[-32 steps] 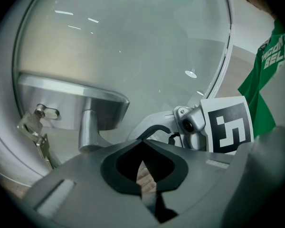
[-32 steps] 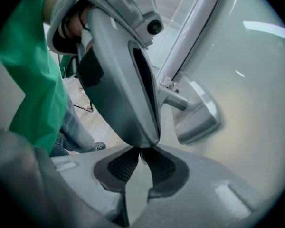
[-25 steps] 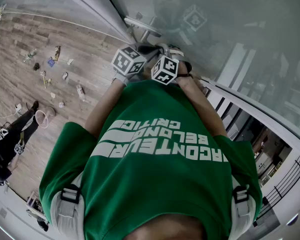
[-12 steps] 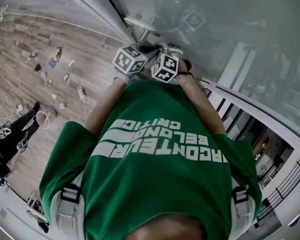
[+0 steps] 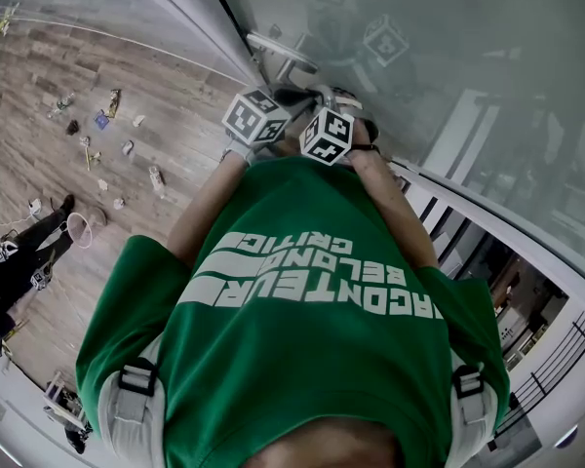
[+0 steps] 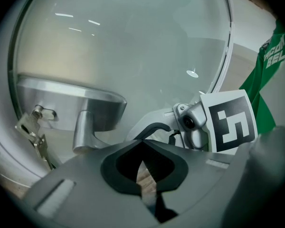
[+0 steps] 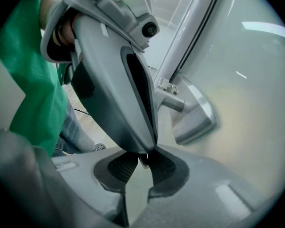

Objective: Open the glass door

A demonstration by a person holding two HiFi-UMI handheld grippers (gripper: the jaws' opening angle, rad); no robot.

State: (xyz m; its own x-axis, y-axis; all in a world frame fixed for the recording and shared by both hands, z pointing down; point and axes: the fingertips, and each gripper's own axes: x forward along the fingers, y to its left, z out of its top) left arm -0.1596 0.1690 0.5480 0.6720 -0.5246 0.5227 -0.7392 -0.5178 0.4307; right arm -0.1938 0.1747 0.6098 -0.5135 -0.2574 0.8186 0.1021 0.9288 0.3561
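The glass door [image 5: 448, 37] fills the top of the head view, with its metal lever handle [image 5: 278, 55] just beyond both grippers. In the left gripper view the handle [image 6: 88, 109] sits up and left of my left gripper [image 6: 143, 150], apart from it; a key [image 6: 34, 127] hangs at the lock. The left jaws are closed with nothing between them. My right gripper [image 7: 142, 158] is shut too, its tips right under the left gripper's nose [image 7: 133, 103]. From there the handle [image 7: 192, 114] lies ahead to the right, untouched. Both marker cubes [image 5: 256, 117] sit side by side.
The door's white frame post [image 7: 190, 37] runs up beside the handle. A wooden floor [image 5: 97, 76] with several small scattered items lies to the left. A person in dark clothes [image 5: 19, 261] is at the far left. A railing [image 5: 551, 359] shows lower right.
Both grippers have drifted slightly right in the head view, still side by side before the handle. Nothing was gripped or released.
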